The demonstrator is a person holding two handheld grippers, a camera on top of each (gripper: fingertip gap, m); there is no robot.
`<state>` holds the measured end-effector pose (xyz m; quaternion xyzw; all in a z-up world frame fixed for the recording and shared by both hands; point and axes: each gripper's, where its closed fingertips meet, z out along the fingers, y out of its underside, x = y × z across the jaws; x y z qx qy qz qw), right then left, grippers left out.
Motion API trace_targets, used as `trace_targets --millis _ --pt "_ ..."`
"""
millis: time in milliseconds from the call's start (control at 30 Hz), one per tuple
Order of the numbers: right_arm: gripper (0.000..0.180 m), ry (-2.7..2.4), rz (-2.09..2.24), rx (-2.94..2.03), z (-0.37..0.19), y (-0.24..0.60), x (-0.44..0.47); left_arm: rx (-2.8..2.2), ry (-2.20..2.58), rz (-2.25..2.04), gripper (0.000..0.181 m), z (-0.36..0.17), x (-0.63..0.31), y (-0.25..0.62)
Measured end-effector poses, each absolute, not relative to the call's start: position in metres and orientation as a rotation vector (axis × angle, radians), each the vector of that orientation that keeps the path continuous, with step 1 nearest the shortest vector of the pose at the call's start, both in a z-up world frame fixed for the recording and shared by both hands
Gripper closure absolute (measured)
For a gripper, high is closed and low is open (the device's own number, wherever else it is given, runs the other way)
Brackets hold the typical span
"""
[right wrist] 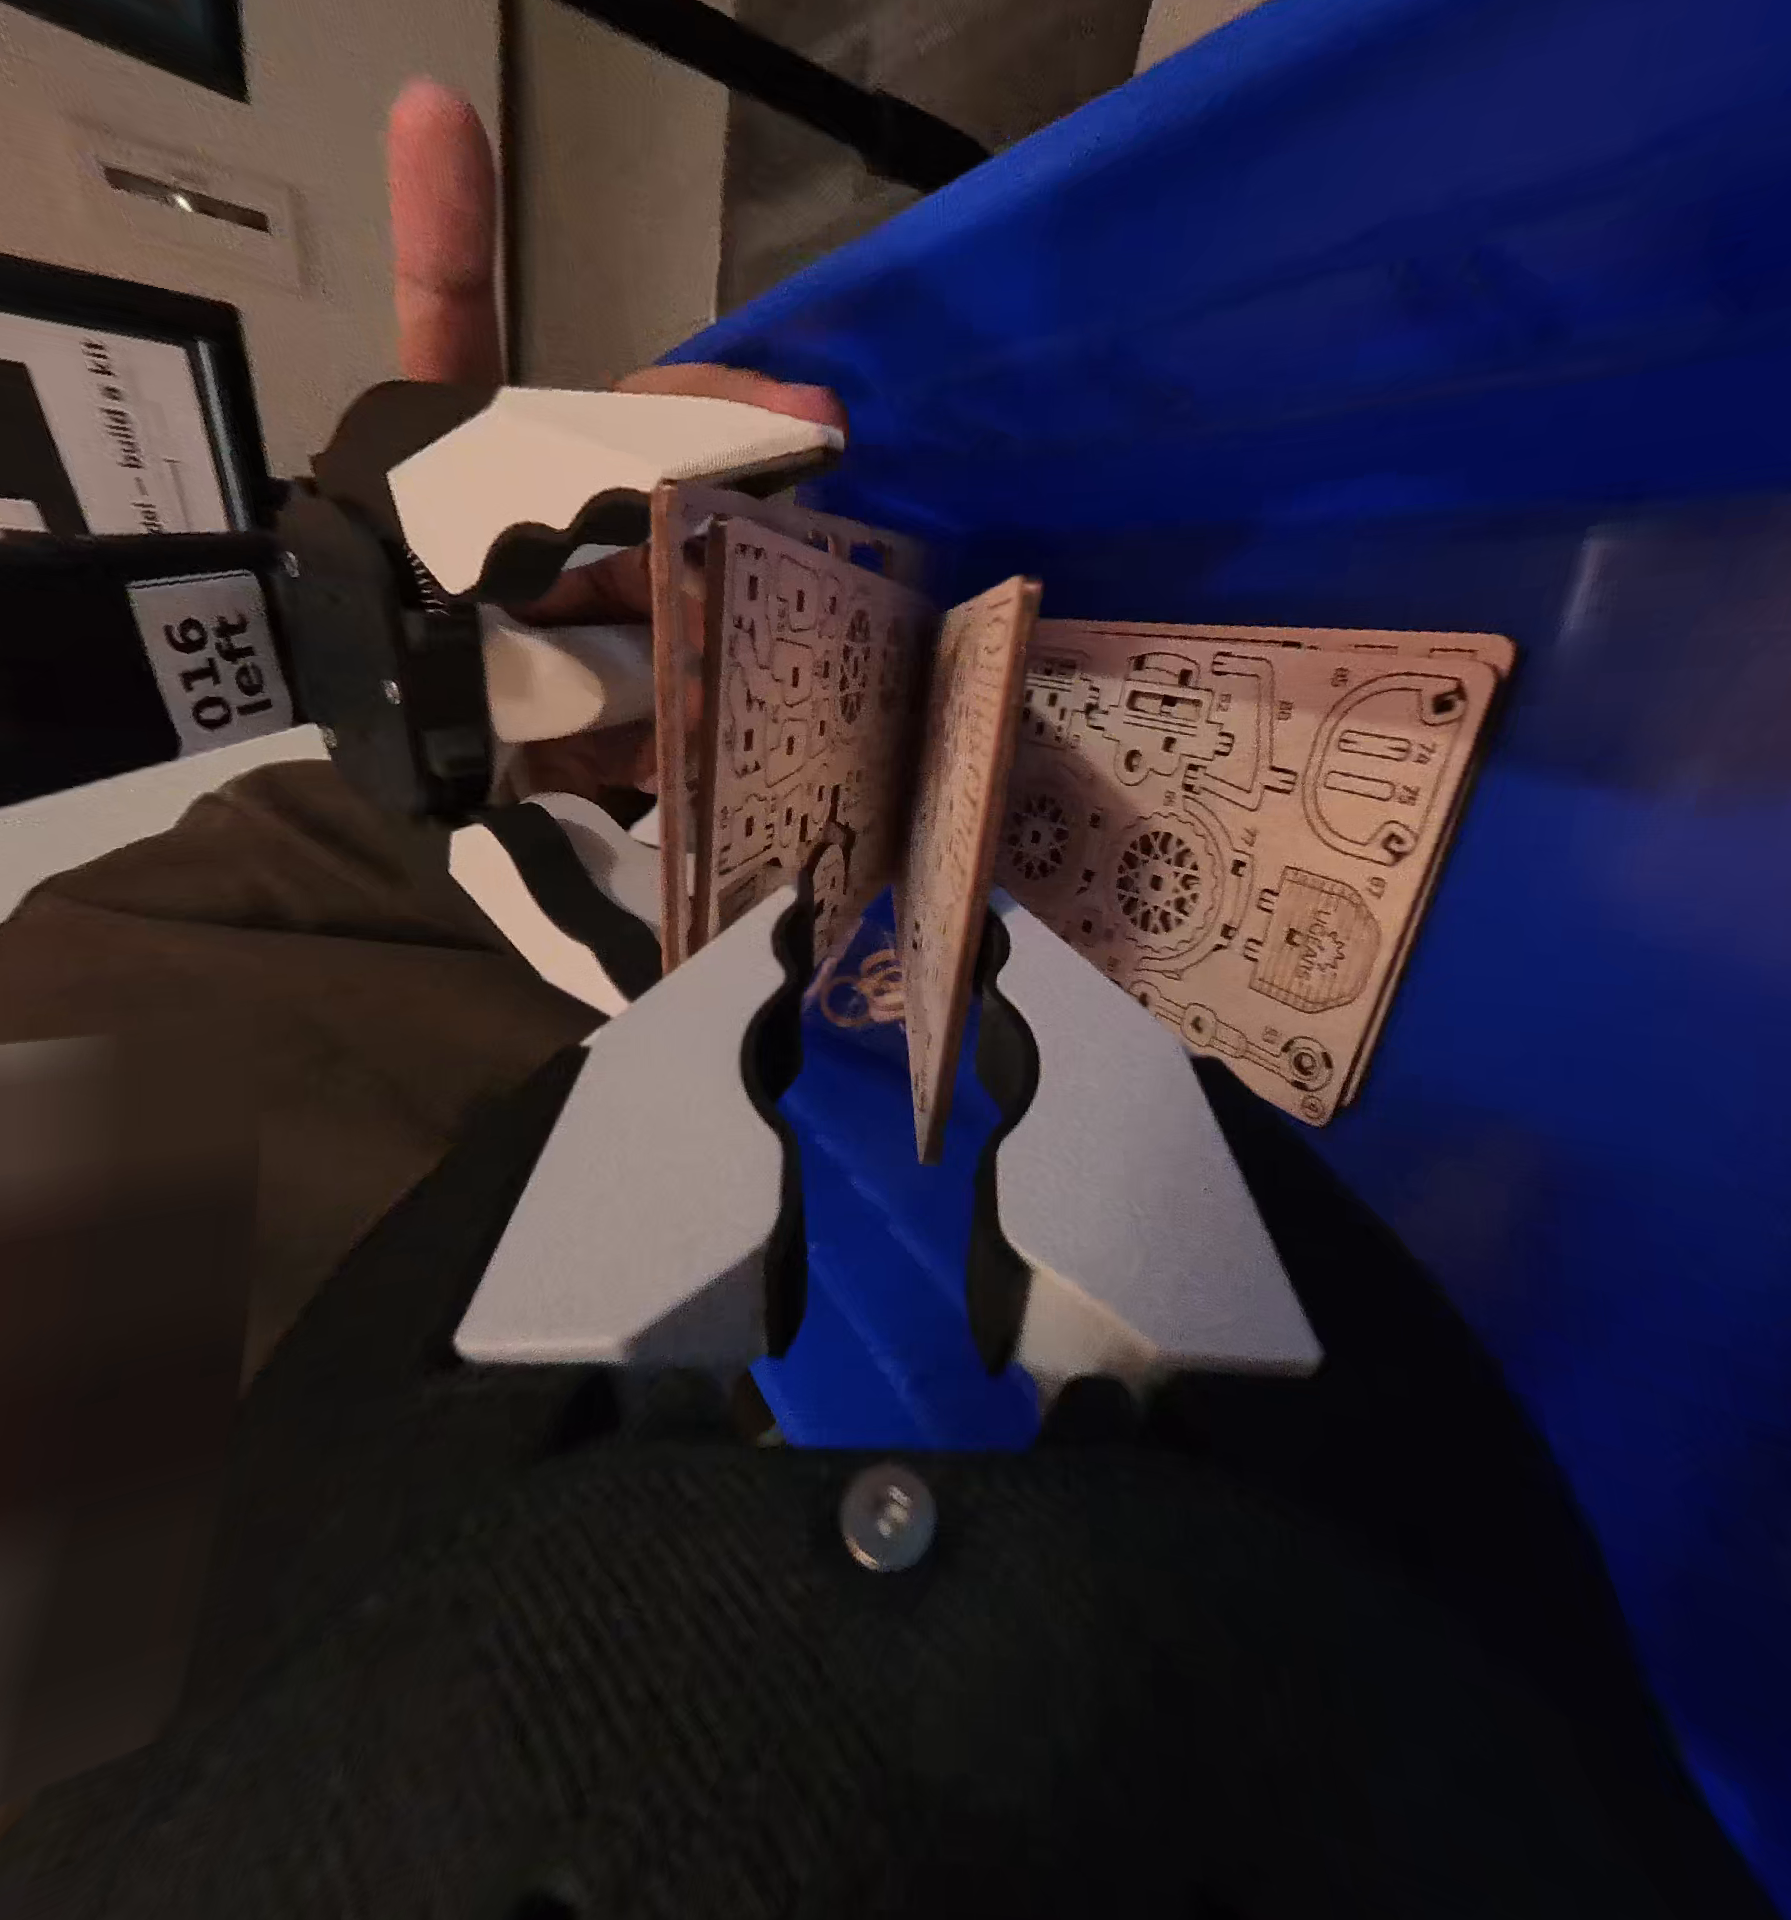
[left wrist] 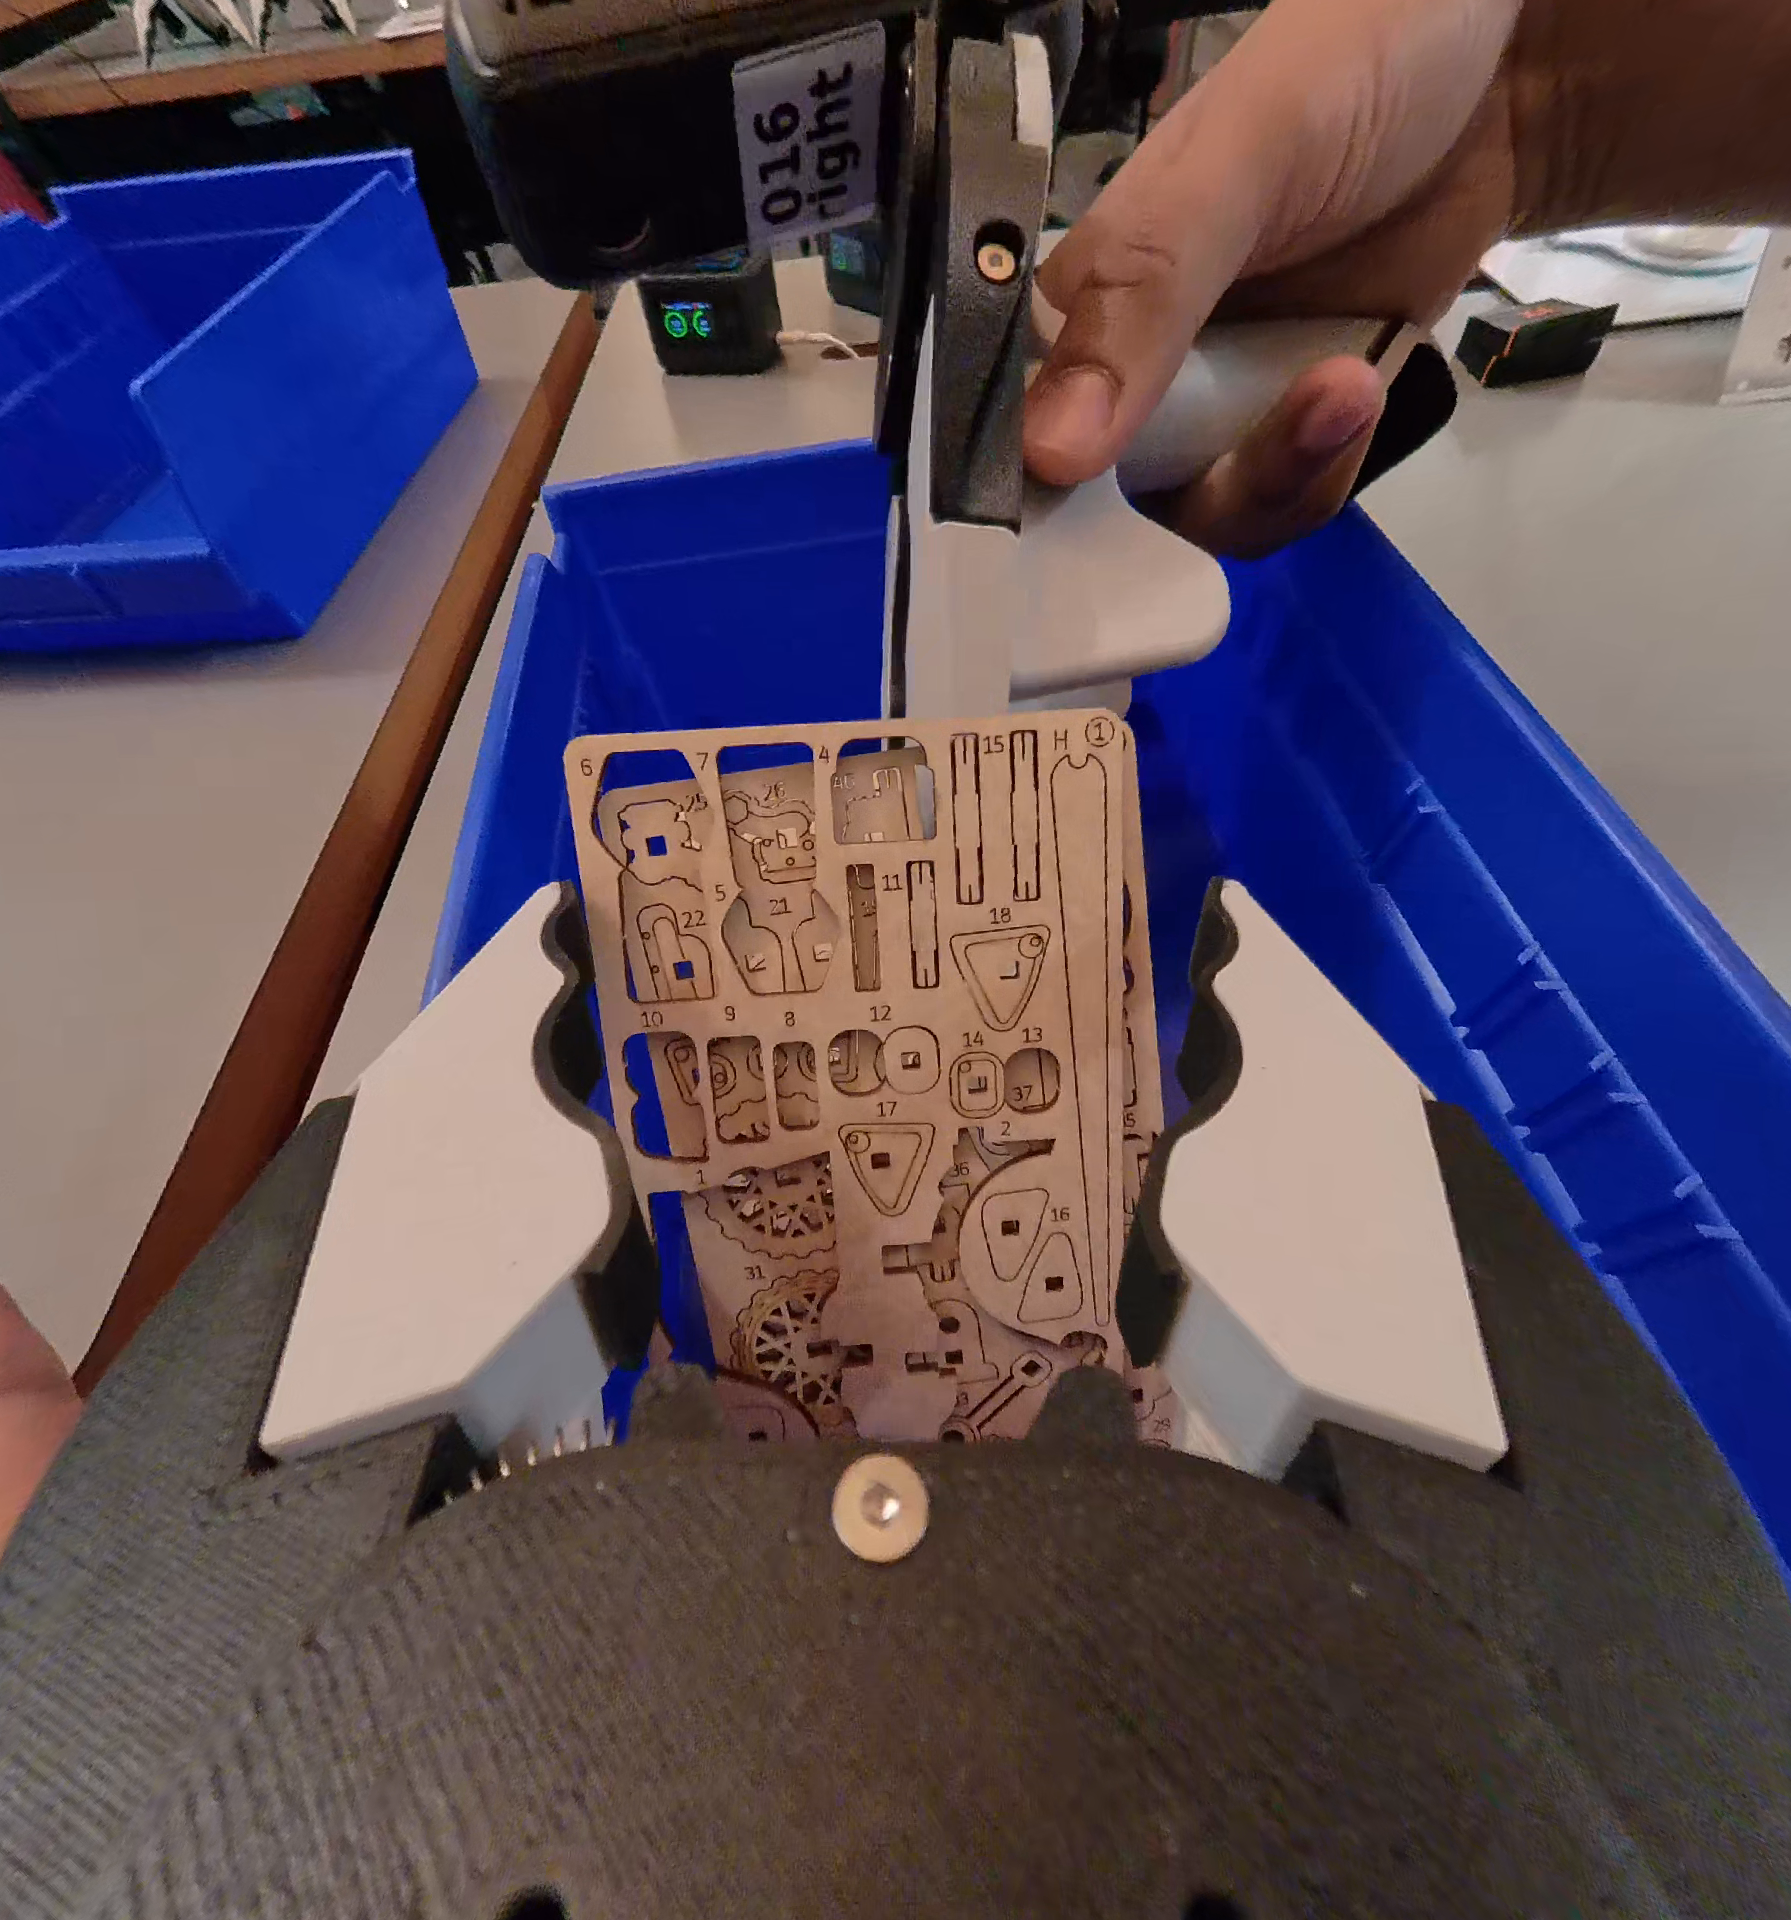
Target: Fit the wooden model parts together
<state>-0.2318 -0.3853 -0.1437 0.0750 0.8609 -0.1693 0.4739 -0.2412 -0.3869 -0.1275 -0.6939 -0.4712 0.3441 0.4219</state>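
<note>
A stack of laser-cut wooden part sheets (left wrist: 870, 987) stands upright over the blue bin (left wrist: 1493, 935). My left gripper (left wrist: 886, 1039) has its fingers spread wide, one pad against each side edge of the stack, holding it. My right gripper (left wrist: 948, 623) comes down from above behind the stack's top edge. In the right wrist view my right gripper (right wrist: 891, 935) stands a little open around one sheet (right wrist: 974, 831) fanned out of the stack, which rests against its right pad. Another sheet (right wrist: 1234, 831) leans on the bin wall (right wrist: 1390, 312). The left gripper (right wrist: 735, 707) shows at the left.
A second blue bin (left wrist: 195, 416) stands at the far left on a neighbouring table. A small device with a green display (left wrist: 704, 322) and a black box (left wrist: 1535, 332) sit on the grey table behind. A brown table edge (left wrist: 351, 831) runs along the bin's left. Only a small space, under 4 cm, lies between the two pairs of fingers.
</note>
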Motion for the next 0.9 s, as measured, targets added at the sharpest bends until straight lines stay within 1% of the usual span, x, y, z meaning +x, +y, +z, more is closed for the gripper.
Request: trace_targets --millis 133,200,233,267,333,467,600,700,767,833,900 --pt "0.164 2.081 -0.454 0.191 -0.134 -0.388 -0.229 -1.747 -1.184 0.864 0.061 -0.129 -0.242 -0.387" --pt "0.158 2.048 -0.501 0.174 -0.125 -0.387 -0.226 -1.74 -1.18 0.862 0.063 -0.128 -0.242 -0.387" --pt "0.149 2.027 -0.527 0.171 -0.119 -0.387 -0.226 -1.74 -1.175 0.854 0.064 -0.128 -0.241 -0.386" --pt "0.146 2.001 -0.558 0.173 -0.114 -0.387 -0.226 -1.735 -1.177 0.855 0.063 -0.127 -0.241 -0.387" --pt "0.15 1.969 -0.62 0.191 -0.104 -0.387 -0.228 -1.733 -1.175 0.854 0.063 -0.127 -0.241 -0.387" --pt "0.14 1.864 -0.667 0.167 -0.086 -0.381 -0.221 -1.764 -1.176 0.853 0.066 -0.132 -0.24 -0.386" --pt "0.13 1.931 -0.695 0.137 -0.09 -0.382 -0.218 -1.776 -1.179 0.874 0.065 -0.133 -0.241 -0.386" --pt "0.138 2.082 -0.679 0.146 -0.106 -0.385 -0.221 -1.789 -1.179 0.866 0.068 -0.135 -0.24 -0.385" --pt "0.157 2.23 -0.663 0.156 -0.123 -0.386 -0.226 -1.797 -1.174 0.867 0.068 -0.135 -0.24 -0.384" --pt "0.168 2.31 -0.66 0.136 -0.13 -0.386 -0.227 -1.803 -1.173 0.872 0.069 -0.136 -0.24 -0.384" --pt "0.169 2.318 -0.668 0.13 -0.129 -0.387 -0.226 -1.795 -1.171 0.885 0.068 -0.134 -0.24 -0.385"
